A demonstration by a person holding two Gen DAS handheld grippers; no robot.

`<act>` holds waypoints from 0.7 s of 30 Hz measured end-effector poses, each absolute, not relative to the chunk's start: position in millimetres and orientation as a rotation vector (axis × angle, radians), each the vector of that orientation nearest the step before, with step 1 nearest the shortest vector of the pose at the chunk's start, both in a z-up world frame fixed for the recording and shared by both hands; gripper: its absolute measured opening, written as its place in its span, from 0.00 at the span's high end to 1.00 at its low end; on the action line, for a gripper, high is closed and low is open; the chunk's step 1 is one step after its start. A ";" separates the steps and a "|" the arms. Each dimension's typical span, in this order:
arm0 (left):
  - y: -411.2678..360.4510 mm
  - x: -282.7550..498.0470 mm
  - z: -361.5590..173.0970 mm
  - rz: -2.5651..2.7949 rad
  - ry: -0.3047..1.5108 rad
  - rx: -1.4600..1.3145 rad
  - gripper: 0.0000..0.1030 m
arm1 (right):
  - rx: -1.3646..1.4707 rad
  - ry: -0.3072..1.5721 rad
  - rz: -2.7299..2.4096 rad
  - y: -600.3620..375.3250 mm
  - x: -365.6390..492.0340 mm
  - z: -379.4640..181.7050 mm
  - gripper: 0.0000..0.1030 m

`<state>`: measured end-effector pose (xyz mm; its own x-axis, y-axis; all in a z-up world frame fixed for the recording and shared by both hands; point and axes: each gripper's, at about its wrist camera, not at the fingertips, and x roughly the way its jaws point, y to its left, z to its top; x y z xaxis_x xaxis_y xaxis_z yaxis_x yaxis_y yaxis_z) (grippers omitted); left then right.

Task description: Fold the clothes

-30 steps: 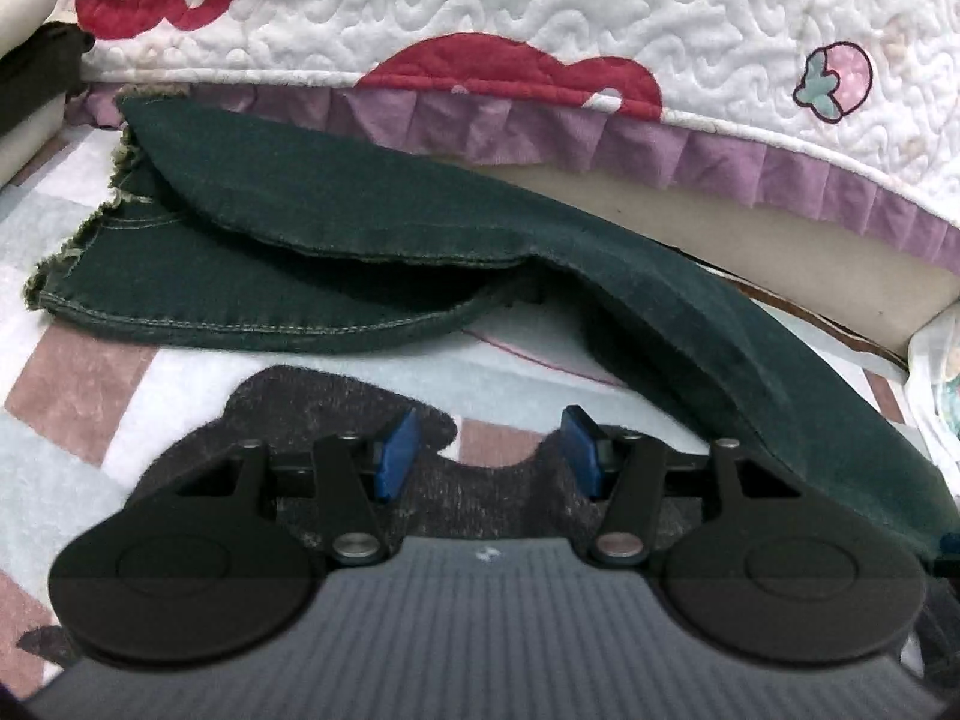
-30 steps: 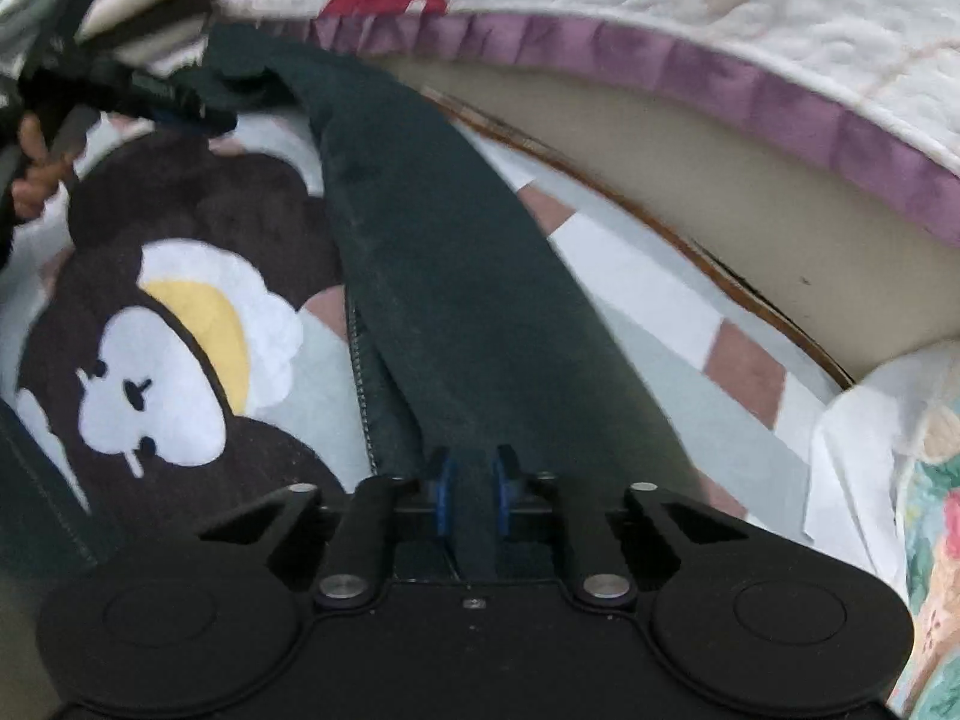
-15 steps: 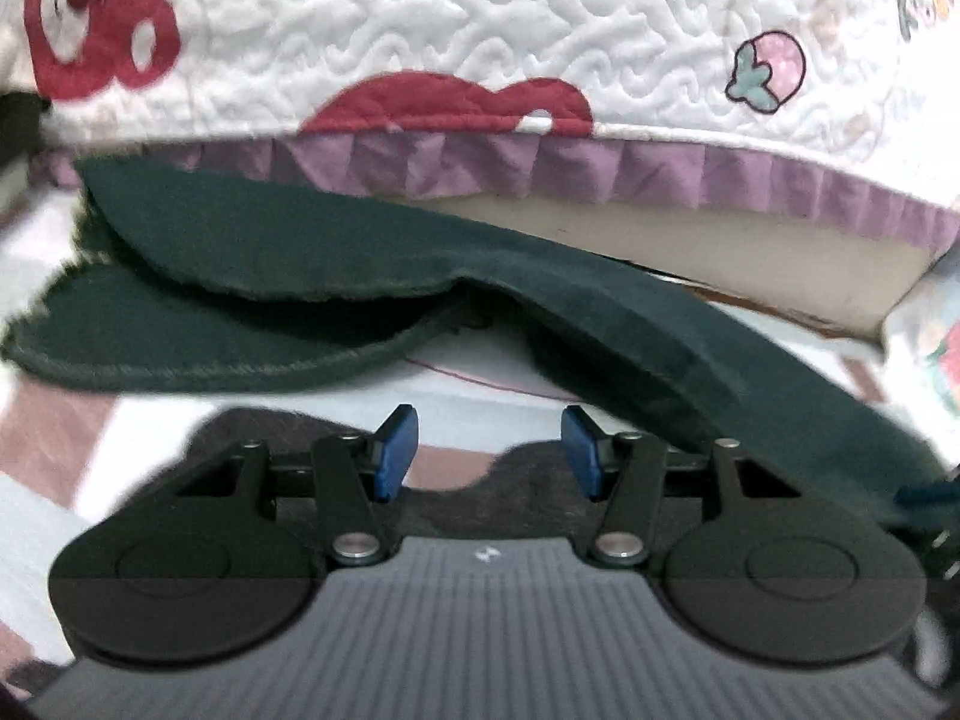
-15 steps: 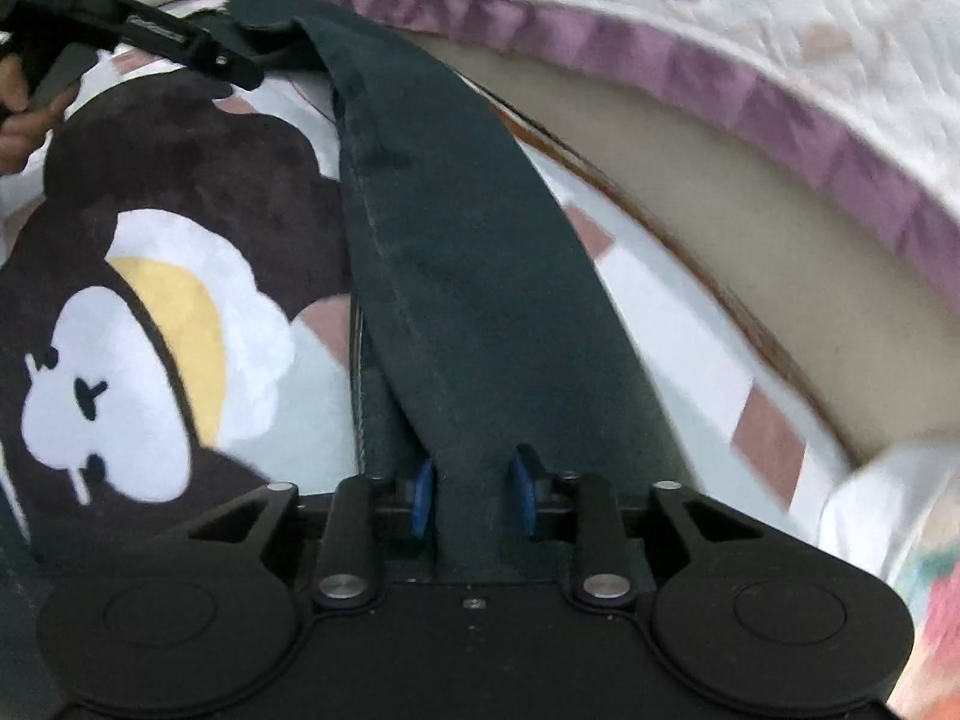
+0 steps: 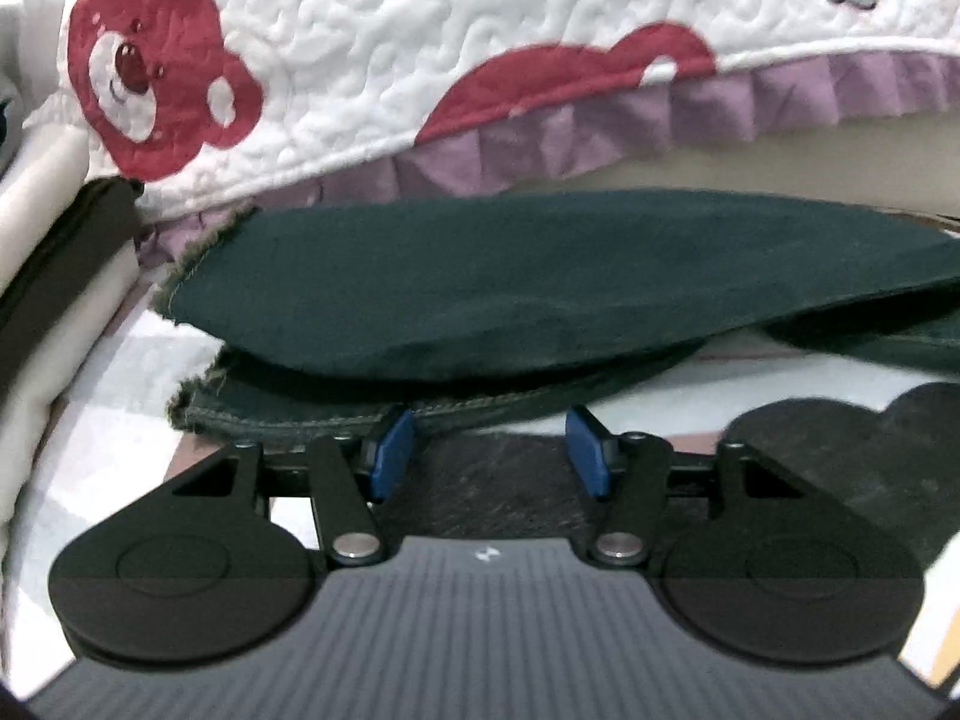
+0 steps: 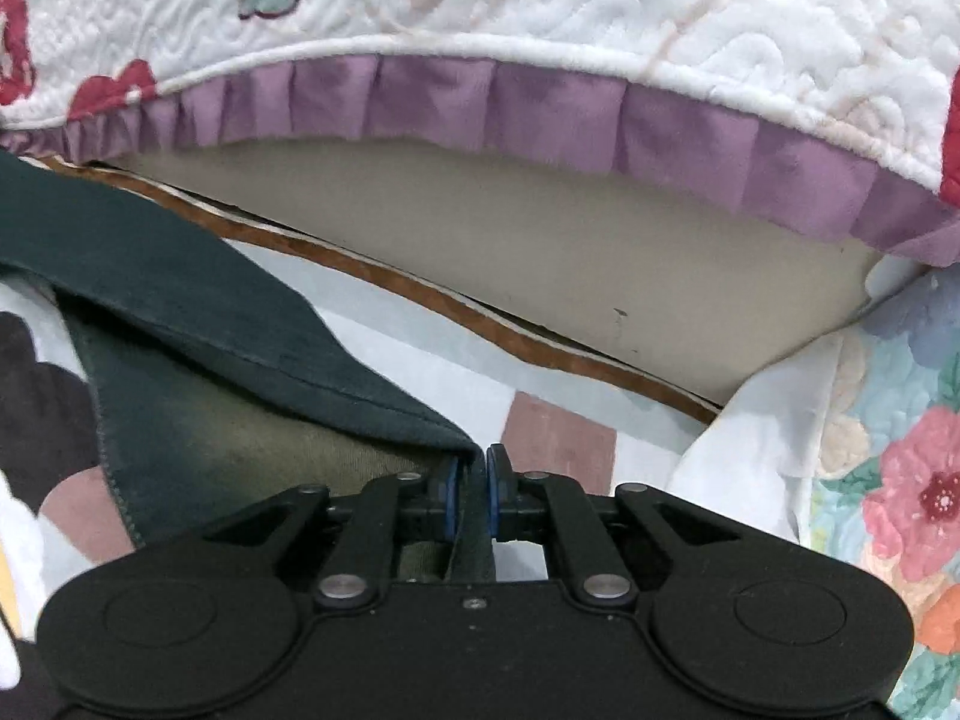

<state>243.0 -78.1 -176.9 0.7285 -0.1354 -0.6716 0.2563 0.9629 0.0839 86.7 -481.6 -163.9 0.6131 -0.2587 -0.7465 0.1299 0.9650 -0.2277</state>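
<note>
Since a second ago you swung your right gripper (image 6: 472,483) sideways with the dark green garment (image 5: 540,288), so the quilt's purple frill (image 6: 540,114) and the beige base under it filled its view, where the cartoon rug (image 6: 36,372) had been. Its fingers (image 6: 448,489) stood narrow with a folded edge of the cloth pinched between the blue pads, and they were opening slightly. Behind the pads the cloth ran into the gripper body, hidden. Your left gripper (image 5: 489,450) came nearer the garment's frayed hem; its fingers (image 5: 393,450) were released and opening, nothing between them, the left pad just at the hem, touching or not I could not tell. The garment lay doubled on the rug before the bed, upper layer draped over the lower; its right end was cut off in the left view. That view was slightly blurred
</note>
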 end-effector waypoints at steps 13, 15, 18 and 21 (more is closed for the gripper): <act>-68.4 254.3 -175.6 -0.234 0.753 0.104 0.38 | -0.324 0.706 0.034 -411.6 29.2 -119.8 0.61; -71.1 256.3 -175.7 -0.239 0.741 0.125 0.38 | -0.281 0.758 0.130 -391.6 37.4 -125.9 0.60; -71.3 258.1 -175.1 -0.242 0.747 0.124 0.36 | -0.309 0.831 0.195 -364.6 58.9 -151.0 0.58; -68.5 257.6 -175.0 -0.253 0.754 0.123 0.36 | -0.435 0.847 0.150 -343.3 78.6 -176.1 0.53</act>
